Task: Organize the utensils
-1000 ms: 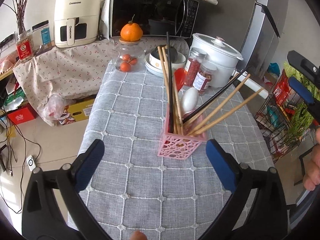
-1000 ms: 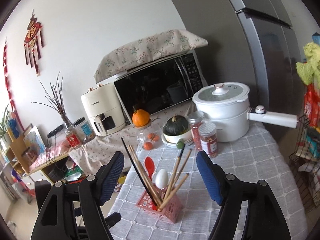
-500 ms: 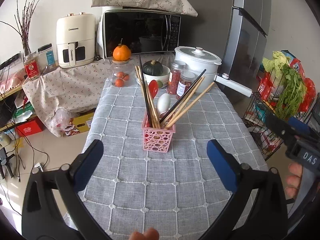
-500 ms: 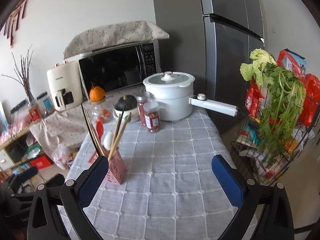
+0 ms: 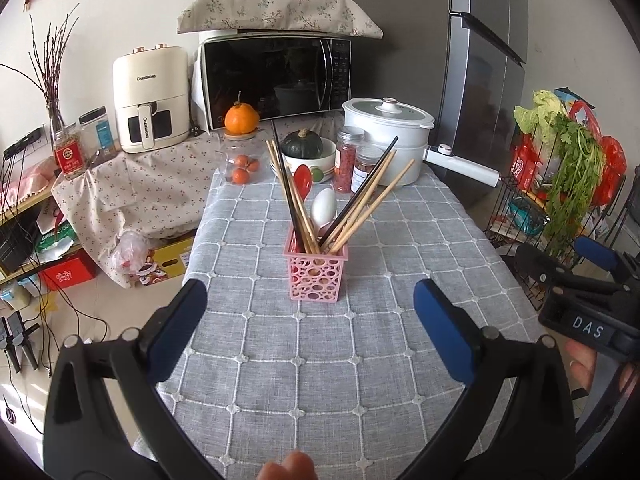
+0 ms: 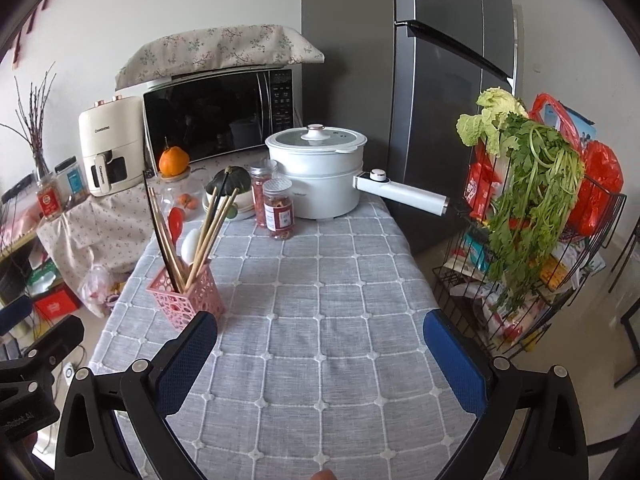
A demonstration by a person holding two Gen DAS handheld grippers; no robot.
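pink utensil basket (image 5: 317,276) sitting mid-table, holding chopsticks (image 5: 362,210), spoons | light, stiff, slippery sticks; tippy basket; pinching shafts above rim | left gripper (image 5: 310,322), right gripper (image 6: 320,354) both gaping, gripping nothing

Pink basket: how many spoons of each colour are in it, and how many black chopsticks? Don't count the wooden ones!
Red spoon: 1
White spoon: 1
Black chopsticks: 2
Total: 4
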